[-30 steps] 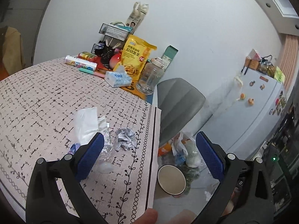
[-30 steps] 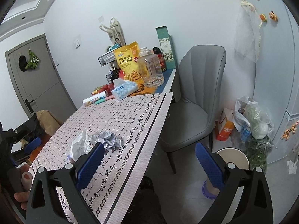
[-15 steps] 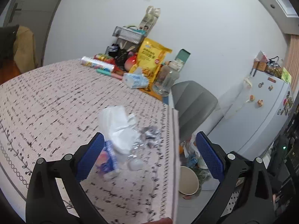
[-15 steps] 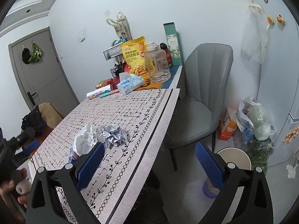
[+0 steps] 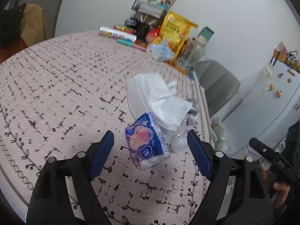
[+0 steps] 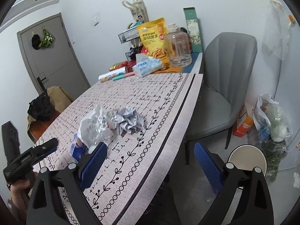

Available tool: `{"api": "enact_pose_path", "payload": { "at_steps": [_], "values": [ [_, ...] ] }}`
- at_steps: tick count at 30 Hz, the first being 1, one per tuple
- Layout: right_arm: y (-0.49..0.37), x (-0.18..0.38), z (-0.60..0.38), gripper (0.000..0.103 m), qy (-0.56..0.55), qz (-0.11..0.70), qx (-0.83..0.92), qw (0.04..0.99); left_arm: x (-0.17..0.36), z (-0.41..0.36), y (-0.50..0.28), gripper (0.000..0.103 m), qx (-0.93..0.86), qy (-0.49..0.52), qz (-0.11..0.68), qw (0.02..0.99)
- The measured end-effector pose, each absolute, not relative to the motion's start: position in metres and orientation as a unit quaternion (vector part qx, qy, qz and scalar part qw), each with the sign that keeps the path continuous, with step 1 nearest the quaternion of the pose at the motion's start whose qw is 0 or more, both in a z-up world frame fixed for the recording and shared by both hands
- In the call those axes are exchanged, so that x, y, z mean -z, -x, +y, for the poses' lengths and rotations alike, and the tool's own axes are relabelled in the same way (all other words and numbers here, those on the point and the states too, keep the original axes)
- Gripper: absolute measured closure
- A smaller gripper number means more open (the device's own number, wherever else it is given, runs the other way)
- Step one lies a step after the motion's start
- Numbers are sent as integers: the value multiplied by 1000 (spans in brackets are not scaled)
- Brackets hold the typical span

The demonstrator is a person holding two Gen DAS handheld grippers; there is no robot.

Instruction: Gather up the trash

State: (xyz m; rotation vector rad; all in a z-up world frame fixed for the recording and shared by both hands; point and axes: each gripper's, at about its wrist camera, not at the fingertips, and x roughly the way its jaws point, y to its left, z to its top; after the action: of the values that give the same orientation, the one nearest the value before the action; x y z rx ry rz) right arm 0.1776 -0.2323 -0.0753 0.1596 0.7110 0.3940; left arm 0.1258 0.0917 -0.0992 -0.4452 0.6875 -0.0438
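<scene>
Swinging in over the table since a second ago, the left gripper (image 5: 150,150) now has the trash pile dead ahead, where earlier the pile sat off by its left finger and the floor showed between the pads. Its jaws stand wide apart, holding nothing; the blue tissue packet (image 5: 147,146) lies between the blue pads (image 5: 102,153) in view, not touching either that I can tell. White tissue (image 5: 155,99) spills from the packet's top, with crumpled clear plastic (image 5: 178,136) beside it. The right gripper (image 6: 150,161) has barely shifted — it hovers over the table's near edge, jaws equally wide and empty. From its view the pile sits on the patterned tablecloth (image 6: 150,93) toward the near right edge: packet (image 6: 76,149), then tissue and plastic, then a ball of crumpled paper (image 6: 127,120) nearest the table's border. At the far end of the table stand a yellow snack bag (image 6: 153,37), a clear jar (image 6: 178,48) and a tissue box (image 6: 147,66). On the floor beyond the grey chair (image 6: 225,78) is a round bin (image 6: 247,159) — well apart from the pile.
</scene>
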Motion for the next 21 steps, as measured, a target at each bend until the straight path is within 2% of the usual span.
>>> {"api": "enact_pose_path", "payload": {
  "at_steps": [8, 10, 11, 14, 19, 21],
  "values": [
    [-186, 93, -226, 11, -79, 367, -194, 906, 124, 78, -152, 54, 14, 201, 383, 901],
    [-188, 98, -221, 12, -76, 373, -197, 904, 123, 76, -150, 64, 14, 195, 383, 903],
    [-190, 100, -218, 13, -76, 376, -199, 902, 122, 75, -149, 73, 12, 189, 382, 905],
    [-192, 101, -206, 15, -71, 383, -215, 896, 115, 78, -143, 92, 17, 193, 377, 906],
    [-193, 94, -171, 20, -60, 376, -258, 888, 105, 89, -132, 93, 13, 201, 365, 909],
    [-194, 92, -155, 28, -52, 374, -275, 884, 103, 98, -127, 93, 9, 211, 359, 909]
  ]
}}
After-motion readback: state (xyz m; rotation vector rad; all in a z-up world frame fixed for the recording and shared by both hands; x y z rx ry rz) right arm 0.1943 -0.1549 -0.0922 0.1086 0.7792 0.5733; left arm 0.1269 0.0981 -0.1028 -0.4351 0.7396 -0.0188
